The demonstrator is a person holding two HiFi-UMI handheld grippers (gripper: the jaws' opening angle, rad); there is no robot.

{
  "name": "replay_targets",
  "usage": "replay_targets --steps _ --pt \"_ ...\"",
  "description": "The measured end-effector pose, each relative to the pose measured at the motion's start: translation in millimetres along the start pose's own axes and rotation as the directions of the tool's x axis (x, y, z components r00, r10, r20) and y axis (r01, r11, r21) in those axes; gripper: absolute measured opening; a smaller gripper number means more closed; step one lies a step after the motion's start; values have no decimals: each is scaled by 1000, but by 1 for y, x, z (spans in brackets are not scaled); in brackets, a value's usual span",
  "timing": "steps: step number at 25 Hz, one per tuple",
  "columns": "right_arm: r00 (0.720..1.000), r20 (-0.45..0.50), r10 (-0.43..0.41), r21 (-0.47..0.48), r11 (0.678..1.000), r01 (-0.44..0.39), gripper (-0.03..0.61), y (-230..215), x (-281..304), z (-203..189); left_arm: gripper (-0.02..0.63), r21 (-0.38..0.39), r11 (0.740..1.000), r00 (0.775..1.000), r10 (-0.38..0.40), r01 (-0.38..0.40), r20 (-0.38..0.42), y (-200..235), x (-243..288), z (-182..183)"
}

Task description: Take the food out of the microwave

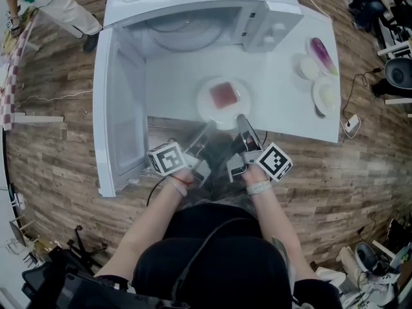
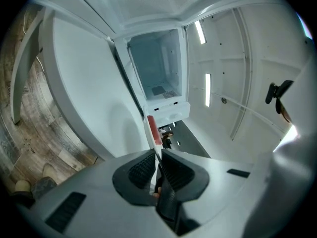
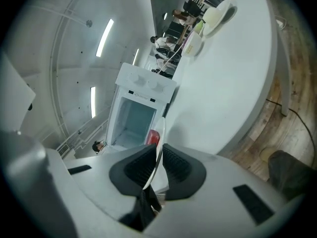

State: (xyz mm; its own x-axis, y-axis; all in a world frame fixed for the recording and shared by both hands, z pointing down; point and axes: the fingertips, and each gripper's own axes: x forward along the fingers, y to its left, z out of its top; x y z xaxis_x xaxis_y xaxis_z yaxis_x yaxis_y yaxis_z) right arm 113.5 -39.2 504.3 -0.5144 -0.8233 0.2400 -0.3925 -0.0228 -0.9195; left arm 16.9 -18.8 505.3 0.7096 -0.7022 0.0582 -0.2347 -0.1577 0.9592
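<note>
The left gripper (image 2: pixel 157 158) and right gripper (image 3: pixel 157 157) each clamp the near rim of the white plate (image 1: pixel 207 110). It carries red food (image 1: pixel 224 95) over the white table (image 1: pixel 290 95), out in front of the microwave (image 1: pixel 193 24), whose door (image 1: pixel 119 108) stands open.

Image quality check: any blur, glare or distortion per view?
Head view: fisheye bows the table edges; left claw smeared by motion blur; microwave whites near blown out. Both gripper views: heavy barrel distortion, dark vignetted corners, plate seen edge-on.

Glossy white plate (image 1: pixel 206 105), wood-plank floor (image 1: pixel 51 140) (matt)
</note>
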Motion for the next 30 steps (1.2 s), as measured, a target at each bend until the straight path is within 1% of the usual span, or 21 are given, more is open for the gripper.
replay_targets --steps 6,12,15,17,20,30 --pt "1000 0 -16 -3 1000 16 55 -10 -10 -3 43 9 1000 999 -25 25 -30 3 0 -13" --pt "999 5 -42 18 999 42 55 -23 -20 -5 43 18 1000 999 -22 23 -50 8 1 -23" --pt "999 2 -42 3 999 42 56 -25 -24 -6 44 12 1000 998 -23 24 -61 7 0 -29" --pt "999 0 -46 2 999 46 56 -26 -26 -7 44 11 1000 998 -22 23 -63 7 -1 -32" --pt "999 3 -52 26 998 52 55 -31 -30 -10 44 7 1000 998 -21 22 -59 9 -3 -36" --pt "999 -11 -46 22 999 46 56 -34 -33 -18 44 6 1000 999 -15 15 -49 15 -11 -42"
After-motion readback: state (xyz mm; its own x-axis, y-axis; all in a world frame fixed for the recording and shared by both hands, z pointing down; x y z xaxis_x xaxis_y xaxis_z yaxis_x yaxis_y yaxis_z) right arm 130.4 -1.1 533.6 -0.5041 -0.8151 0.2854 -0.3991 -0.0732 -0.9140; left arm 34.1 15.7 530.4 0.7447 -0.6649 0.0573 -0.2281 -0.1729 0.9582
